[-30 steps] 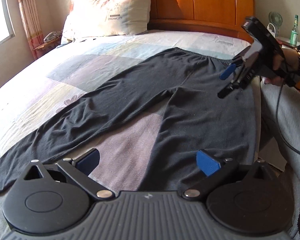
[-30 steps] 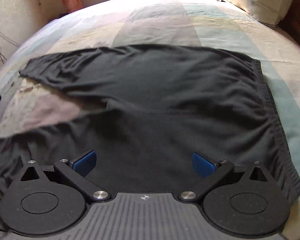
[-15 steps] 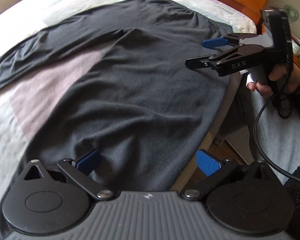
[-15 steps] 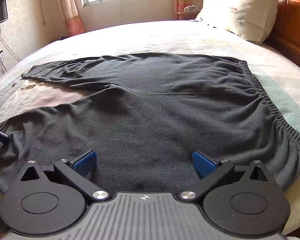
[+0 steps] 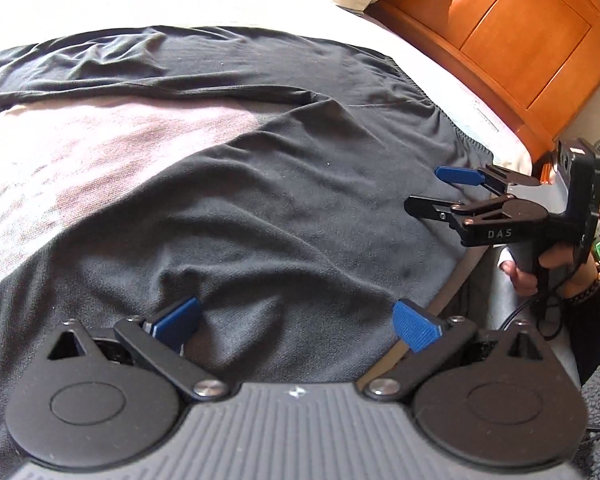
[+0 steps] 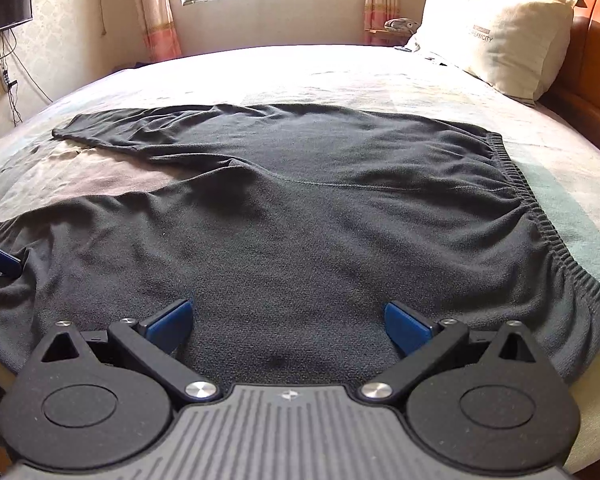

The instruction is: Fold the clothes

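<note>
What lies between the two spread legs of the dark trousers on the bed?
Bare bedsheet: a pale pinkish wedge of the bed cover separates the two legs of the dark grey fleece trousers, narrowing to the crotch. Both wrist views show it, the left wrist view best.

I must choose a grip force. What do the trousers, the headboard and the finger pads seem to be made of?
Trousers: soft matte knit, perhaps fleece, with a fuzzy nap and a gathered elastic waistband.
Headboard: wood or wood veneer, glossy orange panels with highlights.
Finger pads: blue, finely ribbed, probably rubber or plastic.
</note>
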`<state>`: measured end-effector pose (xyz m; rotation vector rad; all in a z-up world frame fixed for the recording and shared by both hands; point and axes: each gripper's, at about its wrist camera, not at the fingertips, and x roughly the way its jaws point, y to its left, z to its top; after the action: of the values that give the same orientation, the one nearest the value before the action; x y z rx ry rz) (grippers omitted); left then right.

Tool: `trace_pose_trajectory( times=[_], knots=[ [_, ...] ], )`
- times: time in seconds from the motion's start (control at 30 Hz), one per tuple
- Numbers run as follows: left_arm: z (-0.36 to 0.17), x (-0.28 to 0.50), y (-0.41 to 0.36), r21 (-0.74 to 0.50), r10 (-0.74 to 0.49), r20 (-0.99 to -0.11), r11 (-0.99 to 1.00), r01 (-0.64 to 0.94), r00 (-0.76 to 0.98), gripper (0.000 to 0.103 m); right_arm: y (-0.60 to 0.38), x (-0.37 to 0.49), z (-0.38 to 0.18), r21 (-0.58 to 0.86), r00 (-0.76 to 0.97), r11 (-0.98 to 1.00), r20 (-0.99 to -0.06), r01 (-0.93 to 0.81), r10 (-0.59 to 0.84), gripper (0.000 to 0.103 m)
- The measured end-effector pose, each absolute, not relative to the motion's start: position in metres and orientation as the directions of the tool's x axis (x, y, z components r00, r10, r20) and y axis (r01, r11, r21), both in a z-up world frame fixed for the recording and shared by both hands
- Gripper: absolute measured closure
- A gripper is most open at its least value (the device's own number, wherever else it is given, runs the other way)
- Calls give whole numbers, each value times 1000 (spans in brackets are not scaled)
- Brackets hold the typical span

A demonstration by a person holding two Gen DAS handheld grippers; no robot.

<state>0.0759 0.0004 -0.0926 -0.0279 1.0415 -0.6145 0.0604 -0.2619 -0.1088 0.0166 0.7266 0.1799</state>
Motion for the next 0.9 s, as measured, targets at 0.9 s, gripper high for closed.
trace_pose_trajectory(
  times=[0.9],
  knots=[
    [-58,80,-18,-263,-452,-742,876,405,495,1,-300,277,-103,96,671,981,-740,171,-44,0]
  ],
)
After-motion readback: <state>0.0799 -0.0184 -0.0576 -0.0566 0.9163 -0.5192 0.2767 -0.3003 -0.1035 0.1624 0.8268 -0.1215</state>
